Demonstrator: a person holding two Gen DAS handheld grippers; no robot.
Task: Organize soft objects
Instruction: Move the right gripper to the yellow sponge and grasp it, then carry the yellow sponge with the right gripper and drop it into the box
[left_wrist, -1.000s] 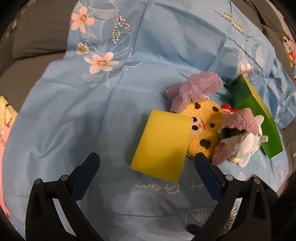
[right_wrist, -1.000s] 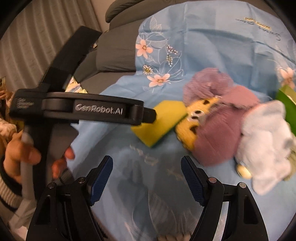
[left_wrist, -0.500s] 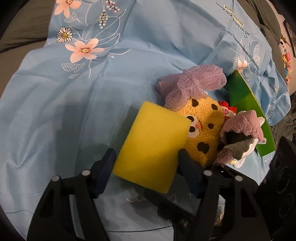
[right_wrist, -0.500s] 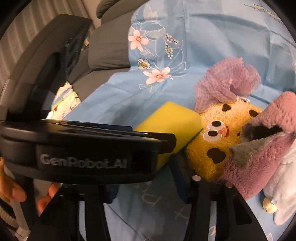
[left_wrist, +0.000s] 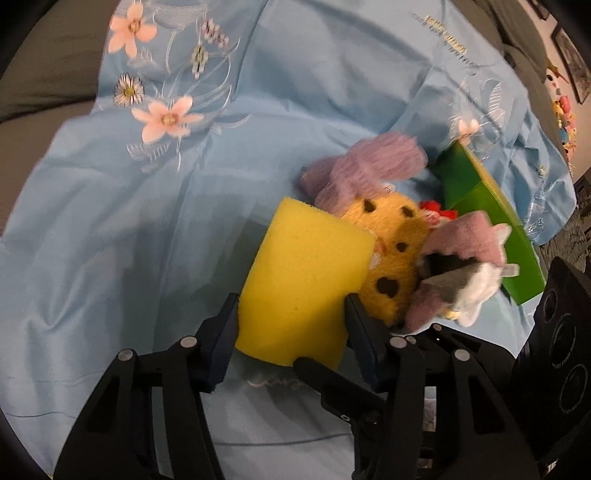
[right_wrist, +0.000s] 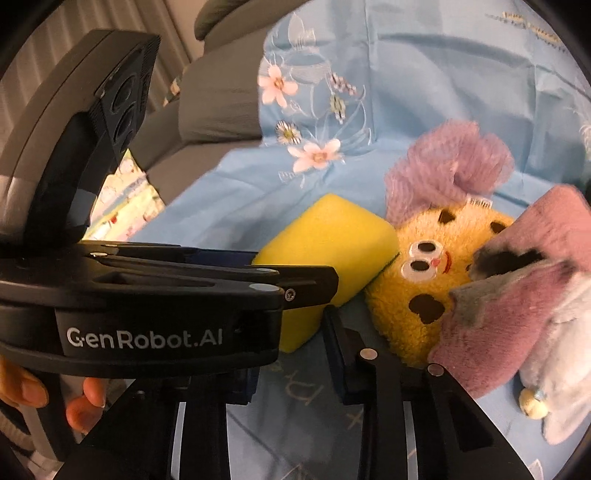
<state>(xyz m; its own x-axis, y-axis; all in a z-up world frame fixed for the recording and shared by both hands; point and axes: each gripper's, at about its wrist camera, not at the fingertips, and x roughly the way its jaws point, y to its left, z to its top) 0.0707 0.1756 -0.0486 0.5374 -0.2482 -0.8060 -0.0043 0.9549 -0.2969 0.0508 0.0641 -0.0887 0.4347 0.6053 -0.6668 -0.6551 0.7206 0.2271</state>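
A yellow sponge (left_wrist: 306, 273) lies on the blue flowered cloth (left_wrist: 147, 240), against a yellow spotted plush (left_wrist: 391, 258). My left gripper (left_wrist: 291, 306) has a pad on each side of the sponge's near end, and its jaws are still closing on it. In the right wrist view the same sponge (right_wrist: 332, 240) shows past the left gripper's black body (right_wrist: 147, 332). My right gripper (right_wrist: 291, 365) sits just short of the sponge's near corner. Its jaws are closing with only blue cloth between them, and its left finger is half hidden.
A purple mesh cloth (right_wrist: 447, 162) lies over the top of the plush (right_wrist: 417, 280); a pink towel (right_wrist: 517, 306) and a white plush (right_wrist: 565, 369) lie at its right. A green box (left_wrist: 491, 229) lies beyond. Grey cushions (right_wrist: 207, 99) edge the cloth. A person's hand (right_wrist: 85, 402) grips the left handle.
The left gripper moved up to the sponge and its jaws narrowed from wide open onto the sponge's sides. The right gripper came closer to the sponge and plush, and its jaws narrowed.
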